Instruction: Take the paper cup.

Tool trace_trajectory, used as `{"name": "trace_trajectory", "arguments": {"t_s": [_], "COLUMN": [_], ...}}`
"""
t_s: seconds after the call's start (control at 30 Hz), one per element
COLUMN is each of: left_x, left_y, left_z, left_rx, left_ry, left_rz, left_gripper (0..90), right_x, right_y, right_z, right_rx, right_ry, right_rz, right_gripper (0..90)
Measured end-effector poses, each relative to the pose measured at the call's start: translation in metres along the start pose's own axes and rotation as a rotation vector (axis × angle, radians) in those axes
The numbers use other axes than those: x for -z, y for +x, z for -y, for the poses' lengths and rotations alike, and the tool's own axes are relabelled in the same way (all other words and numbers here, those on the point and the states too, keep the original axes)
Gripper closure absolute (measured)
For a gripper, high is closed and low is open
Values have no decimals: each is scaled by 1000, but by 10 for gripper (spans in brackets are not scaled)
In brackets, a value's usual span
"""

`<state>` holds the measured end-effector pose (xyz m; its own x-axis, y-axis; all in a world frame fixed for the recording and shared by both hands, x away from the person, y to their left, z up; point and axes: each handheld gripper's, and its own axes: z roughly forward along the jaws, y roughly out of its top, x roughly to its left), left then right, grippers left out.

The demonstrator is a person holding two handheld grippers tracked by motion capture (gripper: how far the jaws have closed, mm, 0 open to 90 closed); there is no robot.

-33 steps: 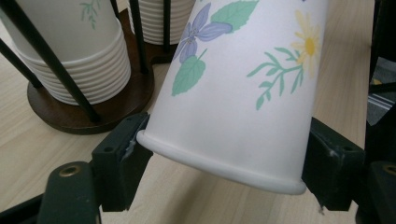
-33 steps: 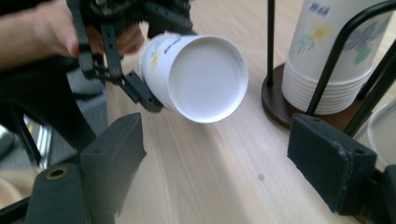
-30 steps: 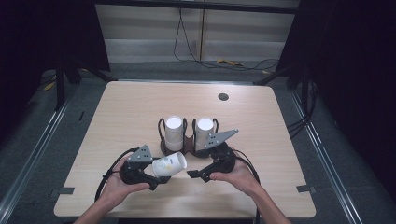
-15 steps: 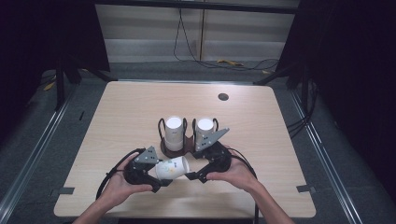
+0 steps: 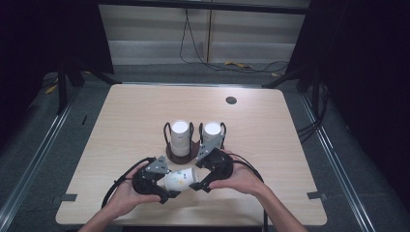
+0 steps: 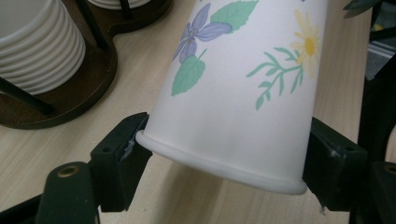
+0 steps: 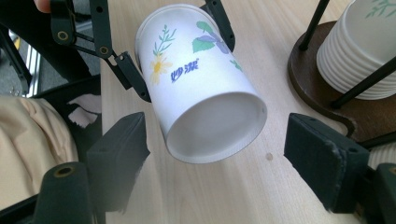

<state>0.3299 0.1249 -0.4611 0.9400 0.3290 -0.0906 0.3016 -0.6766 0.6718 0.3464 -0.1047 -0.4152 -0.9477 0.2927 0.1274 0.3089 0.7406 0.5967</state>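
**Paper cup held on its side between two grippers, in front of the cup holder**

The paper cup, white with printed flowers and leaves, is held off the table, just on the person's side of the dark wooden cup holder. That holder stands near the middle of the table and carries two stacks of white cups inside thin black uprights.

The cup lies roughly level. Its long axis runs from one gripper toward the other. Its rolled rim end sits at the left gripper, whose two black jaws are clamped against opposite sides of the wall near the rim. Its narrower base end points toward the right gripper.

In the right gripper view the recessed base of the cup faces the camera, centred between the two black jaws. Those jaws stand wide apart, one on each side of the base, with clear gaps and no contact. The cup holder lies just beyond the cup's base, to one side.

The left gripper carries the cup alone. The right gripper is lined up along the cup's axis and looks placed to close on the base end, perhaps to take the cup over. A hard squeeze would probably dent the thin paper wall.
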Motion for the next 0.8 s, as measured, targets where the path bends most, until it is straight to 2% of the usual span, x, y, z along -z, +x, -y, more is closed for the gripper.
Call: {"name": "trace_trajectory", "arguments": {"t_s": [0.07, 0.1, 0.23, 0.33, 0.43, 0.5, 0.57, 0.63, 0.8], "left_x": [-1, -1, -3, -4, -4, -5, -4, -5, -9], "left_y": [0, -1, -4, -5, -5, -5, -5, -6, -8], "left_z": [-1, -2, -2, -2, -3, -2, -3, -2, -1], "left_rx": [-21, -7, -36, -27, -38, -29, -41, -29, -38], "left_ry": [6, -9, 6, 3, 5, -3, 15, 3, 6], "left_rz": [3, 7, 13, 15, 22, 22, 28, 34, 42], "left_gripper": [233, 233, 233, 234, 234, 234, 234, 234, 234], "right_x": [-1, -2, -7, -10, -14, -15, -16, -18, -19], "right_y": [0, 0, 2, 4, 6, 6, 6, 6, 9], "right_z": [0, 0, -2, -5, -6, -7, -7, -7, -10], "right_rx": [6, 9, 39, 56, 68, 76, 78, 73, 90], "right_ry": [17, 27, 61, 75, 112, 114, 118, 132, 155], "right_rz": [2, -3, -10, -16, -15, -19, -26, -31, -43], "right_gripper": [222, 231, 245, 251, 249, 247, 245, 241, 244]}}
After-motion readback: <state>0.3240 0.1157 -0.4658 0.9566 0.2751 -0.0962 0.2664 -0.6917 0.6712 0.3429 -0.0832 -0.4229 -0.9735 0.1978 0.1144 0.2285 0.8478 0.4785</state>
